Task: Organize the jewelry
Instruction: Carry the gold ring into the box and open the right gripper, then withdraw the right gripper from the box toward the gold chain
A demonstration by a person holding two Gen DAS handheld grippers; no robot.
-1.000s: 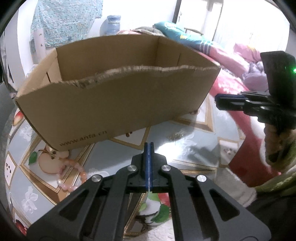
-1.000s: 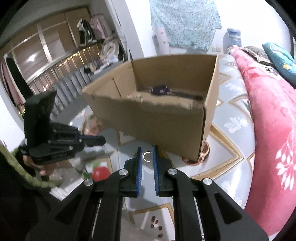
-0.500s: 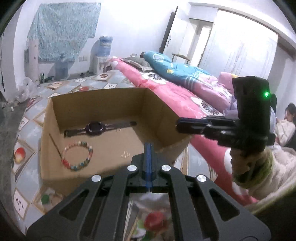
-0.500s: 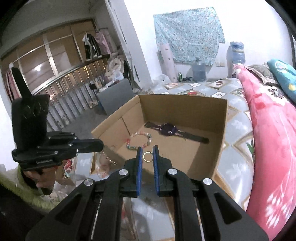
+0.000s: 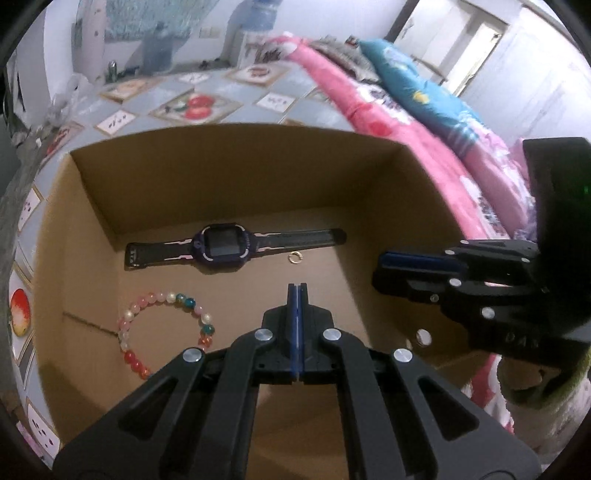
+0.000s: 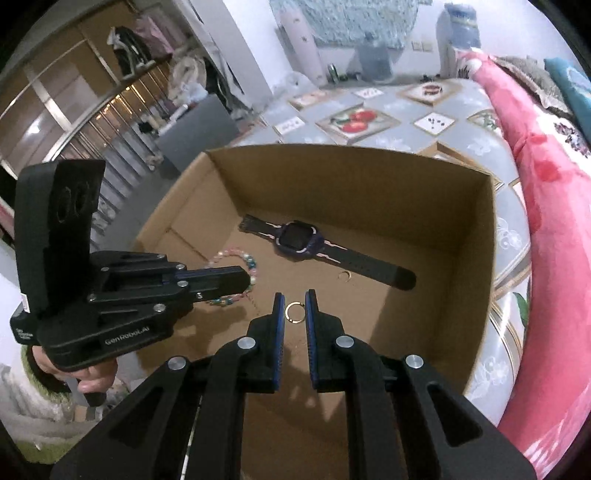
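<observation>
Ring (image 6: 294, 312): thin gold hoop, pinched btwn right gripper (image 6: 294, 308) pads.

I see a bed under a grey-blue sheet (image 5: 229, 79) printed with framed fruit squares. A pink quilt (image 6: 546, 206) runs along its right side, a teal pillow (image 5: 417, 88) further back. White walls, a patterned cloth hanging (image 6: 351, 18), a water dispenser (image 6: 458, 33), and a wood-framed wardrobe (image 6: 70, 96) on my left.
</observation>
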